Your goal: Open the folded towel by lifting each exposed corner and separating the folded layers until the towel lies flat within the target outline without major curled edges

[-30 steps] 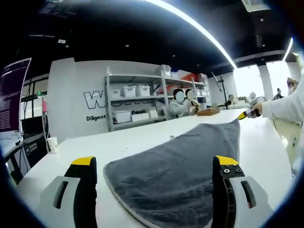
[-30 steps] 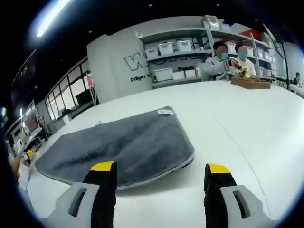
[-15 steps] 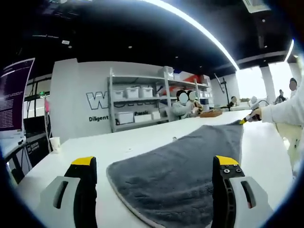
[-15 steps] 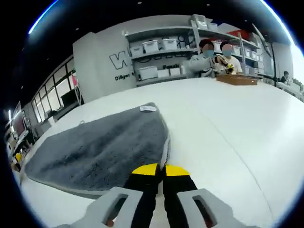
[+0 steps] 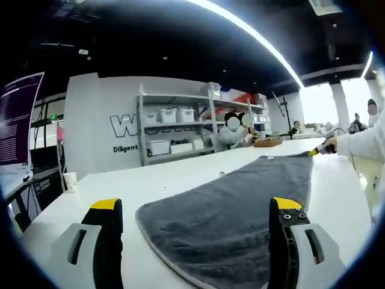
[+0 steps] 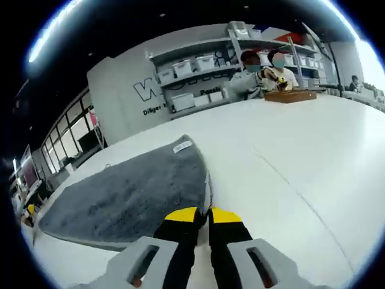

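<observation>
Right hand-held gripper (image 6: pixel 201 215) pinching towel (image 6: pixel 135 195) corner at lower centre to spread it; left hand-held gripper (image 5: pixel 195 208) wide, hovering.

grey plush towel (image 5: pixel 240 211) spread out on the white table (image 5: pixel 150 183), pale piping along its rounded edge, small white label (image 6: pixel 182 146) at the far corner, near corner pinched up off the surface.

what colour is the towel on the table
Dark grey with a paler grey edge trim. The towel shows best in the left gripper view, spread on the white table.
</observation>
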Demonstrator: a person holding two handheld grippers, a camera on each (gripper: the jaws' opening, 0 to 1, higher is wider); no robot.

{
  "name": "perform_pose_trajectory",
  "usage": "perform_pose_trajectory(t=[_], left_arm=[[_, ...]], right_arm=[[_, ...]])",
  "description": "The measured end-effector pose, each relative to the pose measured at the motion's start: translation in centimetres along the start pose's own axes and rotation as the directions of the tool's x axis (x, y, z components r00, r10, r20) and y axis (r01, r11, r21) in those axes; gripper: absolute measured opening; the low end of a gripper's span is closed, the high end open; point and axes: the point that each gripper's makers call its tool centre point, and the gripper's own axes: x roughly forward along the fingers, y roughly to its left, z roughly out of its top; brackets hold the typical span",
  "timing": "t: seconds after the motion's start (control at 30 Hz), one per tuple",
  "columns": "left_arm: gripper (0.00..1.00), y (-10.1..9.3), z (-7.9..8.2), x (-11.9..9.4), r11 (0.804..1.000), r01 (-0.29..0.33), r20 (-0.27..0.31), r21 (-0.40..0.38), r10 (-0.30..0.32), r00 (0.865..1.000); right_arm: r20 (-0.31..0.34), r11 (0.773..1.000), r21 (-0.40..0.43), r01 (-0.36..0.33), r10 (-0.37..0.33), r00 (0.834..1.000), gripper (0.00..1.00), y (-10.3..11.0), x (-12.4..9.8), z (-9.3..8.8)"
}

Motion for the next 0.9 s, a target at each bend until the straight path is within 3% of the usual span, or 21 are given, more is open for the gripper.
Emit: perform_pose_trajectory(t=[0.1,0.2,0.27,0.4,0.5,0.67,0.77,0.87,0.9], left_arm=[[1.00,0.0,-0.2,0.1,1.000,0.001,-0.007,-0.004,-0.001,1.000],[1.00,0.1,-0.3,0.1,1.000,0.002,-0.012,-0.007,-0.002,1.000],[1.00,0.2,-0.4,0.1,1.000,0.003,-0.014,-0.006,-0.003,1.000],[1.00,0.0,-1.1,-0.5,1.000,0.016,-0.036,-0.026,-0.017,0.999],[1.00,-0.6,-2.1,-1.4,0.999,0.025,-0.091,-0.043,-0.028,0.995],[1.00,-2.0,-1.8,-3.6,0.997,0.031,-0.149,-0.073,-0.042,0.988],[1.00,-2.4,-1.2,-4.6,0.997,0.020,-0.195,-0.075,-0.035,0.980],[1.00,-2.6,-1.4,-5.6,0.997,0.004,-0.275,-0.078,-0.025,0.961],[1.00,-2.9,-1.2,-5.7,0.997,0.008,-0.279,-0.072,-0.028,0.960]], right_arm=[[0.075,0.999,-0.037,0.004,-0.001,0.997,0.22,-0.1,-1.0,1.3],[0.174,0.985,-0.170,0.018,0.012,0.985,0.43,0.4,-2.4,2.7],[0.205,0.957,-0.289,0.012,0.049,0.977,0.56,1.9,-3.1,2.7],[0.089,0.889,-0.452,-0.075,0.129,0.988,0.73,5.4,-3.7,0.1],[0.047,0.883,-0.448,-0.143,0.183,0.982,0.87,7.0,-4.2,-0.6],[0.038,0.891,-0.408,-0.200,0.236,0.971,0.99,8.6,-5.6,-0.1],[0.035,0.889,-0.407,-0.210,0.244,0.969,0.99,8.9,-6.1,0.1],[0.007,0.886,-0.413,-0.212,0.236,0.972,0.99,8.8,-6.4,-0.2],[-0.004,0.884,-0.418,-0.210,0.229,0.973,0.99,8.7,-6.5,-0.4]])
